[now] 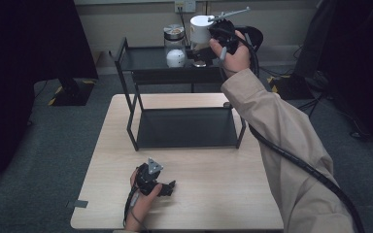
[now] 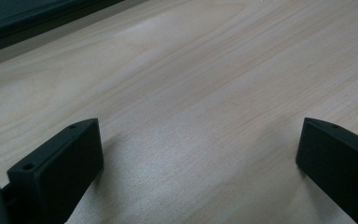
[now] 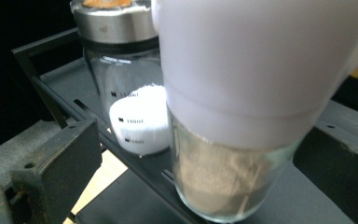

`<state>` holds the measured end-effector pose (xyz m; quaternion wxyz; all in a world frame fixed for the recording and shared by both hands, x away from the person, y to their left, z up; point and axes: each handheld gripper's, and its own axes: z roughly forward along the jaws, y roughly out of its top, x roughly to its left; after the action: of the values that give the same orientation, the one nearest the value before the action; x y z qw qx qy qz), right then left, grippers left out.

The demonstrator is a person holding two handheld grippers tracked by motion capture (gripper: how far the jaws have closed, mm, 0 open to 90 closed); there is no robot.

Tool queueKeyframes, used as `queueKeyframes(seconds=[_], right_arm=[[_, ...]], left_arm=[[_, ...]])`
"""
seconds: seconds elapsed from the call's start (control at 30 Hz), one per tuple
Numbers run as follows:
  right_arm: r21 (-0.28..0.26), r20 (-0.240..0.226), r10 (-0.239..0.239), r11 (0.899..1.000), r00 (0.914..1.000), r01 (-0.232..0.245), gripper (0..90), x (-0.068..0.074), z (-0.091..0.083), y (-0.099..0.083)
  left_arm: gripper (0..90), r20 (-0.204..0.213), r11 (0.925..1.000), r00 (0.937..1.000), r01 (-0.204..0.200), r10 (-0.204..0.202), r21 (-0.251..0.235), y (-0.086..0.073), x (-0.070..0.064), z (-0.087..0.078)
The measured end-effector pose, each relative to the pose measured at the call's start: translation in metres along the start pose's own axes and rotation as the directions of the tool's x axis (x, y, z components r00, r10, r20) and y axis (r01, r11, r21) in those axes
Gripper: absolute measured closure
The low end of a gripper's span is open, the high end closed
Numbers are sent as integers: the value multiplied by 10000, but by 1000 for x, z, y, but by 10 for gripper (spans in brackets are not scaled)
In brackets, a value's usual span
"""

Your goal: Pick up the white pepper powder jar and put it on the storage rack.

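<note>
White-capped jar [image 3: 242, 116], upper rack shelf [image 1: 145, 60].
Right gripper [image 1: 209, 36] spread around jar, beside steel-lidded jar [image 3: 126, 79]; left gripper [image 2: 200, 163] spread, resting on table [image 2: 205, 84].

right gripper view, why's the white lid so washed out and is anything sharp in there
In the right gripper view the white-capped jar sits so close to the camera that its cap blows out to a soft, featureless white; the glass jar with the steel lid behind is sharper, its volume marks legible. In the high view the room edges fall dark, while the table is evenly lit.
</note>
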<state>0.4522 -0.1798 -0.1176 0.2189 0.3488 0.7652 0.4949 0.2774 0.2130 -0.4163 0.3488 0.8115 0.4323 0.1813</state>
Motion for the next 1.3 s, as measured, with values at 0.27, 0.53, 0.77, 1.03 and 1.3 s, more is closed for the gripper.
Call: queueKeyframes(seconds=[0.27,0.53,0.77,1.03,1.3], right_arm=[[41,-117,94,9999,9999,-93,3,2,-8,-10],[125,-223,-89,9999,9997,92,4,7,-12,-18],[148,-360,-225,9996,9991,230,4,12,-16,-26],[38,-519,-266,9996,9983,269,5,16,-23,-36],[-9,-724,-268,9996,9970,268,4,18,-27,-47]], left_arm=[[1,-1,10000,10000,0,0,-6,0,0,0],[1,-2,10000,10000,1,-1,-3,0,0,0],[1,-2,10000,10000,0,0,-3,0,0,0],[1,-2,10000,10000,20,-20,-19,0,0,0],[1,-2,10000,10000,14,-14,-11,0,0,0]])
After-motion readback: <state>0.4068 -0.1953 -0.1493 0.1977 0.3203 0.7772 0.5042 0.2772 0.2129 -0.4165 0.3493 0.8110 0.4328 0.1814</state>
